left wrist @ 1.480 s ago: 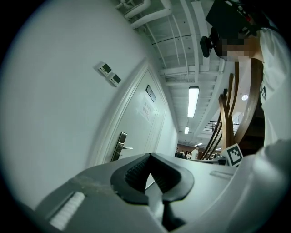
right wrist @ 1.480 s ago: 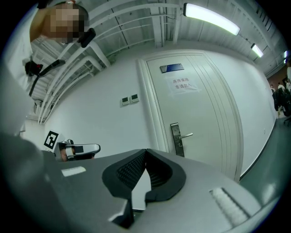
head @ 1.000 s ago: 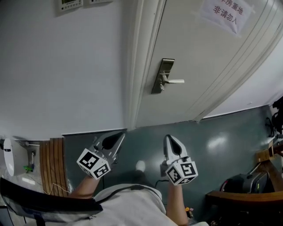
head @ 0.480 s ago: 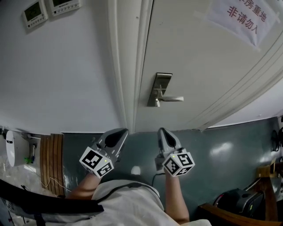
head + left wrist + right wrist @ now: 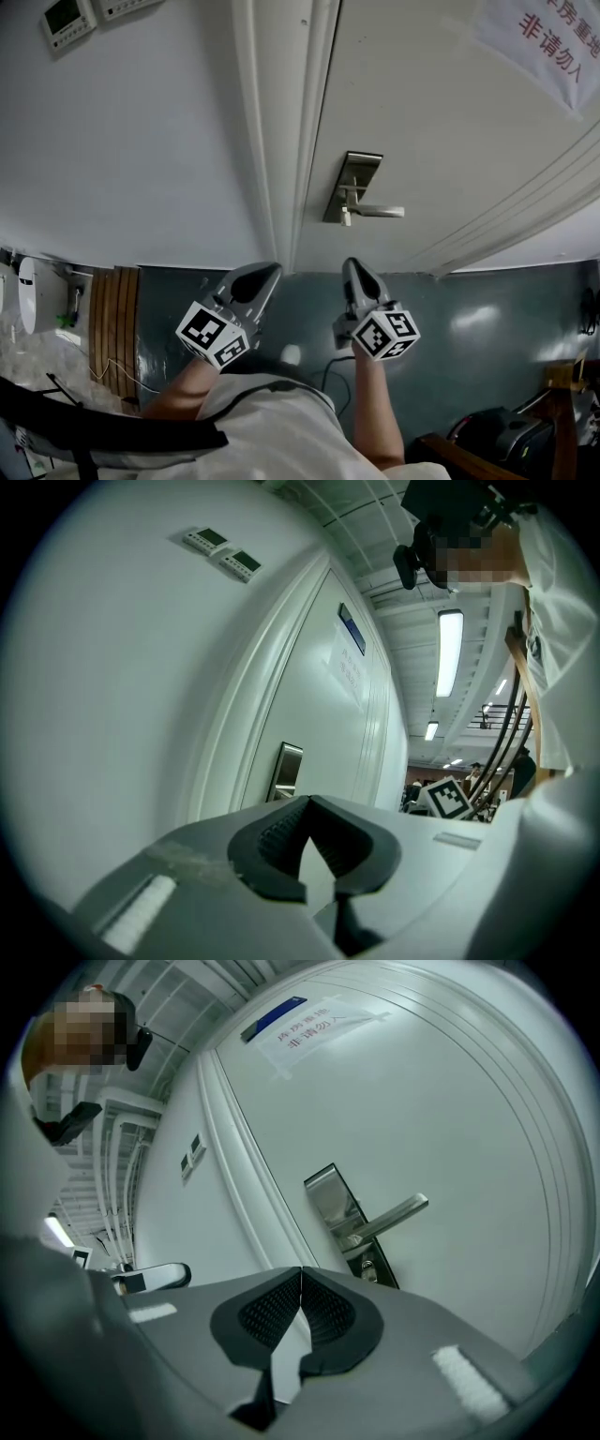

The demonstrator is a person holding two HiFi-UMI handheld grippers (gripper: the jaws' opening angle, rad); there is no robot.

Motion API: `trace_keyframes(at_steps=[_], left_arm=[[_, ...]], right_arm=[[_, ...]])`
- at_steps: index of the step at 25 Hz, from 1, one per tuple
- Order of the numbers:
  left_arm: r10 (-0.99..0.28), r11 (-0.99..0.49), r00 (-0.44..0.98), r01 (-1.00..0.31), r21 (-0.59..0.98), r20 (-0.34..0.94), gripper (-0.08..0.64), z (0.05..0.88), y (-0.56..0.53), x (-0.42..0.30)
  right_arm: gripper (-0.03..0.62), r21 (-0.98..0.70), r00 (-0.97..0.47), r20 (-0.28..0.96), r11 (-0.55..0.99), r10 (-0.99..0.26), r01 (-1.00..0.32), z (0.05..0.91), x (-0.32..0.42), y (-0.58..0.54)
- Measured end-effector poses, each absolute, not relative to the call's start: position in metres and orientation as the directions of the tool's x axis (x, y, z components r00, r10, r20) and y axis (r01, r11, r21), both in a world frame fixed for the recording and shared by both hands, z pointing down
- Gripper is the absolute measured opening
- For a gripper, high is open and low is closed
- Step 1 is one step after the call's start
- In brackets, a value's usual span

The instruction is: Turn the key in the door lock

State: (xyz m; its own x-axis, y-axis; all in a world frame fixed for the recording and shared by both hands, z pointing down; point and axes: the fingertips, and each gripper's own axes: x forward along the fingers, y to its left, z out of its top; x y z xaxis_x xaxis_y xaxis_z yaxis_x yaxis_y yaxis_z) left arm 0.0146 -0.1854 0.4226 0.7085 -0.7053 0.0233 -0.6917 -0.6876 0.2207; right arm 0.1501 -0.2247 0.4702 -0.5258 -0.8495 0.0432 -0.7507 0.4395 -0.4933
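The white door [image 5: 450, 122] carries a steel lock plate [image 5: 354, 187] with a lever handle [image 5: 380, 212] pointing right. In the right gripper view the plate [image 5: 330, 1194] and handle [image 5: 394, 1215] are ahead and above the jaws, with a small metal keyhole part [image 5: 367, 1269] below the lever; I cannot tell if a key sits in it. My right gripper [image 5: 352, 265] [image 5: 301, 1269] is shut and empty, below the lock and apart from it. My left gripper [image 5: 267, 272] [image 5: 307, 799] is also shut and empty, near the door frame [image 5: 281, 141], and sees the plate [image 5: 285, 771].
Two wall control panels [image 5: 64, 17] hang on the wall at upper left. A paper notice [image 5: 553, 42] is taped to the door. A wooden slatted piece [image 5: 112, 309] and a white object [image 5: 26, 295] are at the left; dark furniture [image 5: 506, 450] is at lower right.
Both grippers have moved forward towards the door, which now looks nearer. The lock plate sits closer above the right gripper. Both pairs of jaws stay shut.
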Motion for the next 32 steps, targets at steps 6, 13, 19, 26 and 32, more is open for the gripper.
trace_keyframes(at_steps=[6, 13, 19, 26, 32], left_arm=[[-0.659, -0.734, 0.752, -0.645, 0.214, 0.009, 0.006, 0.419, -0.192, 0.008], [-0.613, -0.771, 0.790, -0.603, 0.206, 0.020, 0.006, 0.422, -0.203, -0.008], [-0.575, -0.799, 0.817, -0.570, 0.192, 0.030, 0.006, 0.426, -0.215, 0.004], [-0.518, -0.829, 0.853, -0.518, 0.211, 0.061, 0.006, 0.438, -0.221, 0.023], [-0.503, -0.836, 0.860, -0.509, 0.206, 0.083, 0.006, 0.443, -0.226, 0.024]], right_arm=[[0.009, -0.501, -0.477, 0.031, 0.399, -0.878, -0.768, 0.464, 0.142, -0.225], [0.010, -0.645, -0.427, -0.008, 0.331, -0.904, -0.688, 0.478, 0.133, -0.238], [0.059, -0.856, -0.389, -0.146, 0.313, -0.910, -0.412, 0.504, 0.141, -0.277], [0.177, -0.924, -0.296, -0.120, 0.216, -0.948, -0.315, 0.551, 0.165, -0.321], [0.192, -0.972, -0.278, -0.143, 0.187, -0.950, -0.141, 0.571, 0.168, -0.344]])
